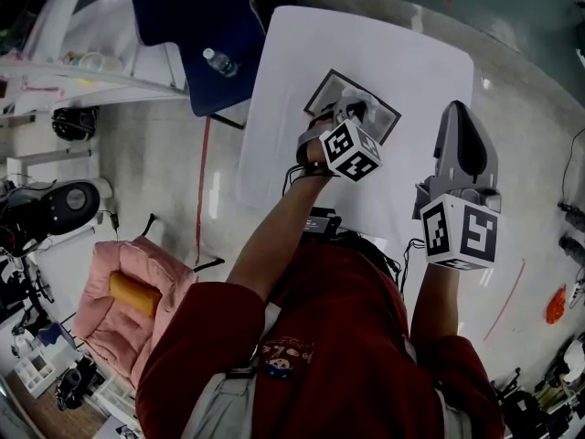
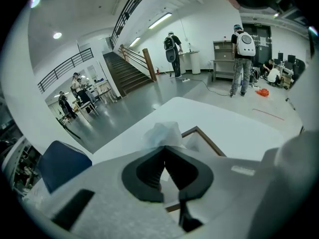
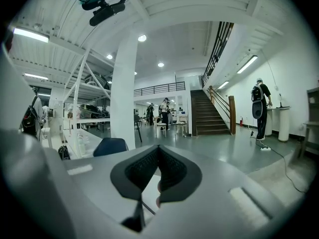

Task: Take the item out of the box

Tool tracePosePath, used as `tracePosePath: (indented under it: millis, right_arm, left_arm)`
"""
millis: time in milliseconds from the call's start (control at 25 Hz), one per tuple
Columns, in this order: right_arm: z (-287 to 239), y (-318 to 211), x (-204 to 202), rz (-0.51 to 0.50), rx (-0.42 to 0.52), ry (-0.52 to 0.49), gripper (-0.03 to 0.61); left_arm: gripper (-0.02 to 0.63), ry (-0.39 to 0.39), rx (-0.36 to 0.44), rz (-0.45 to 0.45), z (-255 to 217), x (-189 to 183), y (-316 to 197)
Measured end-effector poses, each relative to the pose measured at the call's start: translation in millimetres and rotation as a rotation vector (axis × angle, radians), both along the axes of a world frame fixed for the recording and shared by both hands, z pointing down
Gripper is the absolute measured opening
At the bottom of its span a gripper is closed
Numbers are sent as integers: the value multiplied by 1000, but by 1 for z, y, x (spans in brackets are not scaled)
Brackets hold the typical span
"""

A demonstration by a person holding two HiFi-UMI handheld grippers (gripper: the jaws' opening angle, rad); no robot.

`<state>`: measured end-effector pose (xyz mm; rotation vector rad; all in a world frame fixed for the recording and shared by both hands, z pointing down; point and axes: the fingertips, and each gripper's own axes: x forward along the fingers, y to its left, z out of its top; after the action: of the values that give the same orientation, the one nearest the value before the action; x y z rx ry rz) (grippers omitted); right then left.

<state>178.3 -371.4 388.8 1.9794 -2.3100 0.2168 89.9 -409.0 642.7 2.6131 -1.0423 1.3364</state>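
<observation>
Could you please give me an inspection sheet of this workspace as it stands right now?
Surface: white table.
Job's things: shallow box on the table; crumpled white packet held over it.
Clutter: nothing seen on the table.
Grippers: left gripper shut on the packet; right gripper shut, empty.
Cables: one cable across the floor.
Surroundings: blue chair with a bottle, pink chair, staircase, people standing.
</observation>
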Motion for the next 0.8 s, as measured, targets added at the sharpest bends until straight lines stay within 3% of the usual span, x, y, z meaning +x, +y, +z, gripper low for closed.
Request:
tracePosePath:
  millis: [480,800]
  right_arm:
    - [-22,51,9,-25,56,-19,2]
    - [-33,91,8,-41,82,-40,2]
  left_arm:
    - [5,65,119,-64,-70,1,35]
    - [5,161,204,-133,-131,-5,75]
